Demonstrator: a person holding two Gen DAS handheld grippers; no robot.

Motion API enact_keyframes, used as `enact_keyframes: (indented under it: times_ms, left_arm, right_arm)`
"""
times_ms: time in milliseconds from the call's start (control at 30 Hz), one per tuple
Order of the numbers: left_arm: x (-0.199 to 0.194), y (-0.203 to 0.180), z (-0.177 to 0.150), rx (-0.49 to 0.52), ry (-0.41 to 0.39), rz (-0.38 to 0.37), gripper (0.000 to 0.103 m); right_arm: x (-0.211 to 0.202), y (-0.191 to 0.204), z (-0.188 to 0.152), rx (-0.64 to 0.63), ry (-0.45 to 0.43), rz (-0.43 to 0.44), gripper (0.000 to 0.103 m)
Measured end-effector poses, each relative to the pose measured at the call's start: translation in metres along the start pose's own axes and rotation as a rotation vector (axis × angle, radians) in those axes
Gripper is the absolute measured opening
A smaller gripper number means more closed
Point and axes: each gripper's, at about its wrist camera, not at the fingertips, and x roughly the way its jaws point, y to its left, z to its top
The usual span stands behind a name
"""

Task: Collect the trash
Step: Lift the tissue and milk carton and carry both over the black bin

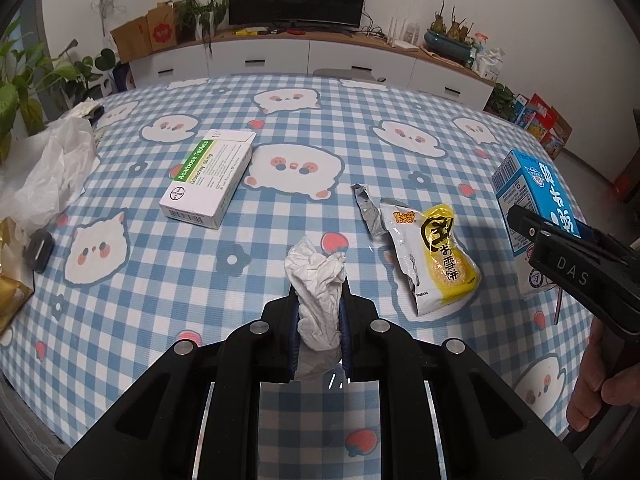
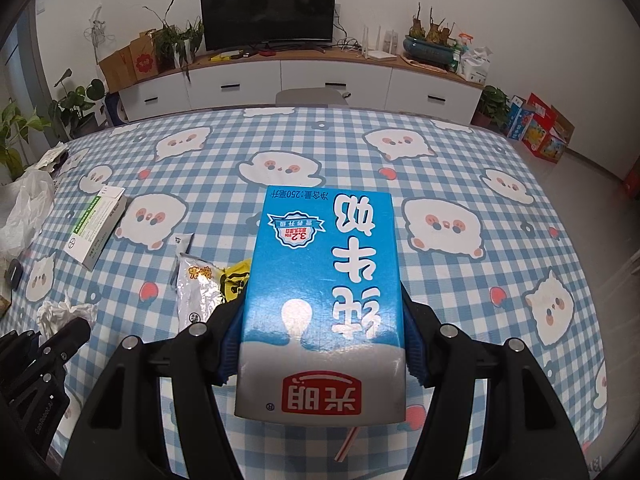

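My left gripper (image 1: 320, 312) is shut on a crumpled white tissue (image 1: 318, 284) just above the checked tablecloth. My right gripper (image 2: 320, 344) is shut on a blue milk carton (image 2: 324, 280), held upside down with a straw at its near end; the carton also shows in the left wrist view (image 1: 532, 208) at the right. A yellow and white snack wrapper (image 1: 436, 256) and a torn silver strip (image 1: 366, 210) lie between the two grippers. A white and green tablet box (image 1: 208, 178) lies further left.
A crumpled white plastic bag (image 1: 48, 172) sits at the table's left edge, with a small dark object (image 1: 38, 250) and gold packaging (image 1: 10, 292) near it. Plants stand to the left. A white cabinet (image 1: 280, 60) with a TV stands behind the table.
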Motion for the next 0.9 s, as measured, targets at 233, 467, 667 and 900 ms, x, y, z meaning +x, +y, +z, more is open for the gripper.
enact_keyframes:
  times_ms: [233,467,667,900]
  left_arm:
    - [-0.016,-0.004,-0.012,0.004,-0.014,-0.006,0.015]
    - [-0.031,-0.008,-0.028,0.007,-0.016,-0.014,0.015]
    - [-0.047,-0.008,-0.042,-0.006,-0.024,-0.031,0.015]
    - [-0.065,-0.005,-0.062,-0.012,-0.026,-0.046,0.015]
  right_arm:
    - [-0.022,-0.002,-0.014,0.015,-0.012,0.016,0.06]
    - [-0.048,-0.003,-0.029,0.029,-0.032,0.041,0.06]
    - [-0.074,0.004,-0.044,0.021,-0.052,0.065,0.06]
    - [-0.093,0.009,-0.067,0.015,-0.054,0.077,0.06]
